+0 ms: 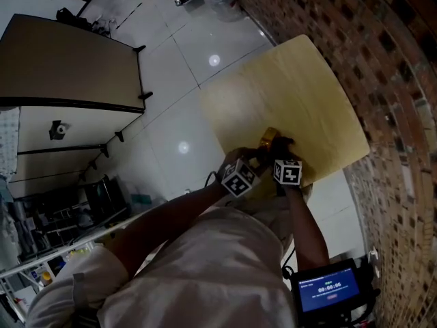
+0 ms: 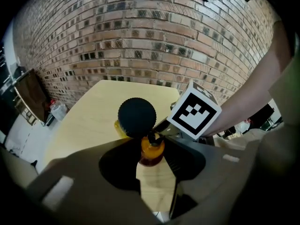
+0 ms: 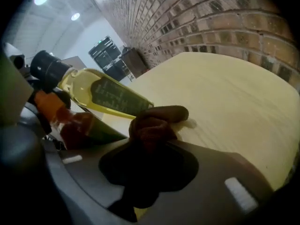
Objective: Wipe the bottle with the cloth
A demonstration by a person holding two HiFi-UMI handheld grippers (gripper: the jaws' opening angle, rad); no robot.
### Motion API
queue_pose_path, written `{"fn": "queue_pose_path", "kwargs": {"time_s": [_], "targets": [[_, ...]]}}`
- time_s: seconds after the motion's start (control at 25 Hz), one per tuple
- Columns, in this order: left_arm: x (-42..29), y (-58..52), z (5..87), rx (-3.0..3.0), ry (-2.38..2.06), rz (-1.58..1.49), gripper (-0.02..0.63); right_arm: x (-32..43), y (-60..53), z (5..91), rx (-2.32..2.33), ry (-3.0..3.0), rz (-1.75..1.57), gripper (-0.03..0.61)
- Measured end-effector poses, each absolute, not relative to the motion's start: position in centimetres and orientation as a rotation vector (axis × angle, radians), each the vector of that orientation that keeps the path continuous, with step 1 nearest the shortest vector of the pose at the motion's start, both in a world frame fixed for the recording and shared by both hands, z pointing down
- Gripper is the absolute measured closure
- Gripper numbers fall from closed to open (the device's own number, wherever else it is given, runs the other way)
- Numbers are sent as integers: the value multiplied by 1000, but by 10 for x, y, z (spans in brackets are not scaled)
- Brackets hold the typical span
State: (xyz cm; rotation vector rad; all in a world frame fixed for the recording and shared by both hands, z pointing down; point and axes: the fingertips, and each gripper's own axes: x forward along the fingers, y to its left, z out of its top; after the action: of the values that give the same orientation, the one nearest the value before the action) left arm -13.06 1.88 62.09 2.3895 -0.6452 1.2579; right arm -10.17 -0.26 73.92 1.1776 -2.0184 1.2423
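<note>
Left gripper (image 2: 154,163) jaws clamp an orange-capped bottle (image 2: 152,150) of red liquid; the yellow-filled oil bottle (image 3: 105,95) is just beside. Right gripper (image 3: 150,142) jaws pinch the cloth (image 3: 157,118). Bare table (image 3: 234,107) fills frame right.

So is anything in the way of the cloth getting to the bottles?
Nothing visible. The brown cloth in the right gripper sits right by both: the yellow bottle and the orange-topped bottle held in the left gripper.
</note>
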Motion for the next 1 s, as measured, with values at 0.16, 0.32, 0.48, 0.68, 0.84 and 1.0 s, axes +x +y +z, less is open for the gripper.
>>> {"fn": "queue_pose_path", "kwargs": {"time_s": [0.16, 0.32, 0.48, 0.68, 0.84, 1.0], "targets": [[-132, 16, 623, 2383, -675, 1224, 443, -101, -9, 737, 1079, -2063, 1233, 486], [-136, 11, 629, 2252, -797, 1087, 442, -49, -11, 705, 1371, -2098, 1468, 486], [-143, 1, 630, 2020, -949, 913, 430, -19, 5, 669, 1490, -2187, 1531, 486], [-151, -5, 637, 1808, -1037, 778, 425, -67, 16, 640, 1321, -2379, 1639, 486], [-148, -10, 638, 1760, -1055, 739, 423, -105, 16, 644, 1232, -2428, 1660, 485], [-146, -9, 635, 1774, -1051, 774, 423, -110, 12, 655, 1295, -2401, 1636, 483]]}}
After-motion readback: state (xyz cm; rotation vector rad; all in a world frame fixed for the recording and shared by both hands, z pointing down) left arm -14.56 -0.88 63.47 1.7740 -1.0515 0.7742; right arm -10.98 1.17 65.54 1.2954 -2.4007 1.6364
